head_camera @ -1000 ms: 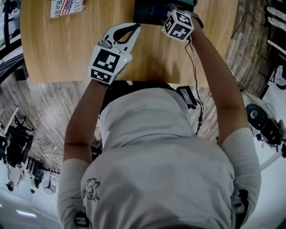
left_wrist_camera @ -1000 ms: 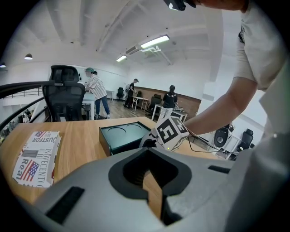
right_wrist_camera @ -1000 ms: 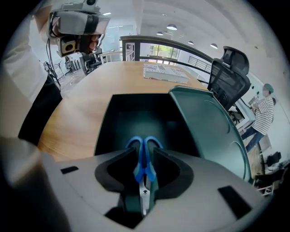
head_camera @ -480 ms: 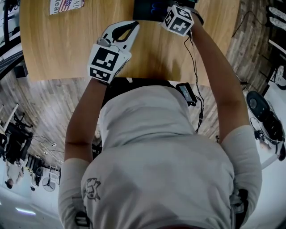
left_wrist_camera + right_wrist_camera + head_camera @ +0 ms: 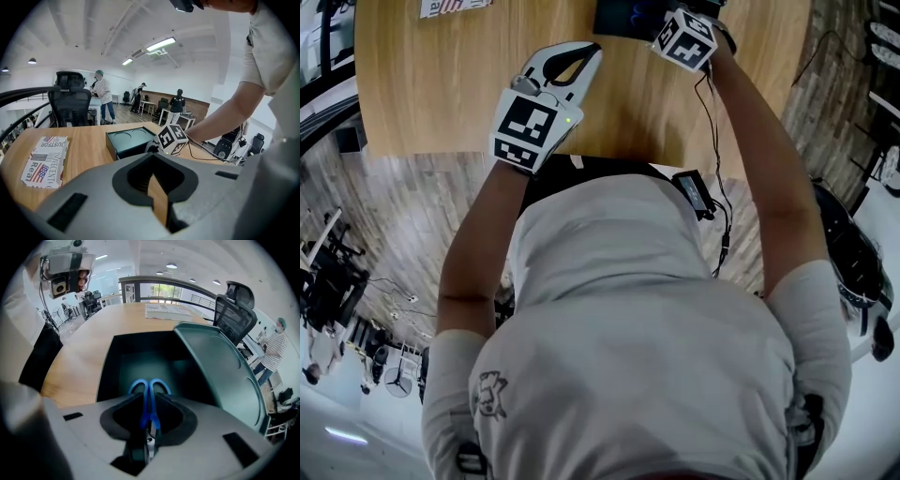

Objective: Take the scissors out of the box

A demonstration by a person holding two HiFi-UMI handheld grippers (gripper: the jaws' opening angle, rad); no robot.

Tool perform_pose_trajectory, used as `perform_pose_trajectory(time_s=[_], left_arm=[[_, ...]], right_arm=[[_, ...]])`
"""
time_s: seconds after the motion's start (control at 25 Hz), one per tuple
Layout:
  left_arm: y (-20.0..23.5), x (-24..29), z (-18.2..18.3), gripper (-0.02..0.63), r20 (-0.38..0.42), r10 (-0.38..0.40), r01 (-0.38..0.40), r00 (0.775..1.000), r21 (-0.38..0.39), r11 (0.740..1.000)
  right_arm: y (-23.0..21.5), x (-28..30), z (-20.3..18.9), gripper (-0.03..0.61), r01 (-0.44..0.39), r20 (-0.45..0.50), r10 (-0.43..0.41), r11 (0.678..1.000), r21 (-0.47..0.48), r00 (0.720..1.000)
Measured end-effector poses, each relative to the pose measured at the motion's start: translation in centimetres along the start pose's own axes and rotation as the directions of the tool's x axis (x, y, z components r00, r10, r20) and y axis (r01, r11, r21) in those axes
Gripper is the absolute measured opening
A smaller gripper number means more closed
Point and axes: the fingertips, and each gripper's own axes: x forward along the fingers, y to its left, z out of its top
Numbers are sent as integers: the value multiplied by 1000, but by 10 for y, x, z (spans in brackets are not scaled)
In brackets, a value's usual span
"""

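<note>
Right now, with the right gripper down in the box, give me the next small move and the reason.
Probably lift the right gripper straight up. Its jaws have just been closing and now pinch the blue scissors near the pivot, and the scissors lie inside the open box.

Glossy blue plastic and bare metal mark the blue-handled scissors [image 5: 149, 397]; the dark green box [image 5: 140, 362] looks matt, the pale wooden counter [image 5: 441, 84] smooth and fine-grained.

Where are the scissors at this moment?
In the right gripper view, the blue-handled scissors stand between the jaws of the right gripper, which have just been closing and now grip them, over the open dark box, left of its raised lid.
</note>
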Motion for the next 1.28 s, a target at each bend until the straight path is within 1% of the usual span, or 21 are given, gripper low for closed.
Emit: perform_pose_trajectory(time_s=[0.2, 0.4, 0.6, 0.72, 0.8, 0.92, 1.08, 1.16, 1.28], left_arm=[[-15, -12, 8, 5, 8, -15, 14, 1000, 31, 999], [-20, -26, 21, 5, 18, -5, 5, 1000, 42, 999], [-24, -37, 24, 5, 30, 2, -4, 1000, 67, 998], [-32, -33, 26, 5, 38, 2, -5, 999, 79, 997], [-38, -33, 28, 5, 46, -2, -2, 999, 90, 996], [-41, -47, 29, 5, 55, -11, 5, 998, 102, 995], [-48, -73, 34, 5, 80, -31, 22, 996, 112, 993], [-54, -84, 38, 5, 96, -47, 34, 994, 132, 991], [-63, -102, 40, 5, 111, -74, 57, 991, 148, 987]], right_arm=[[4, -16, 2, 94, 33, 26, -33, 999, 21, 999], [5, -44, 14, 94, 83, 74, -84, 996, 19, 994], [2, -77, 25, 94, 163, 143, -171, 984, 69, 975], [-1, -97, 23, 94, 205, 179, -219, 974, 94, 959], [-1, -114, 25, 94, 231, 206, -251, 966, 113, 946], [6, -140, 42, 94, 269, 248, -300, 951, 153, 921], [22, -177, 67, 94, 321, 319, -380, 921, 222, 868], [31, -195, 75, 94, 347, 336, -420, 902, 256, 843], [50, -217, 86, 94, 364, 364, -463, 879, 309, 808]])
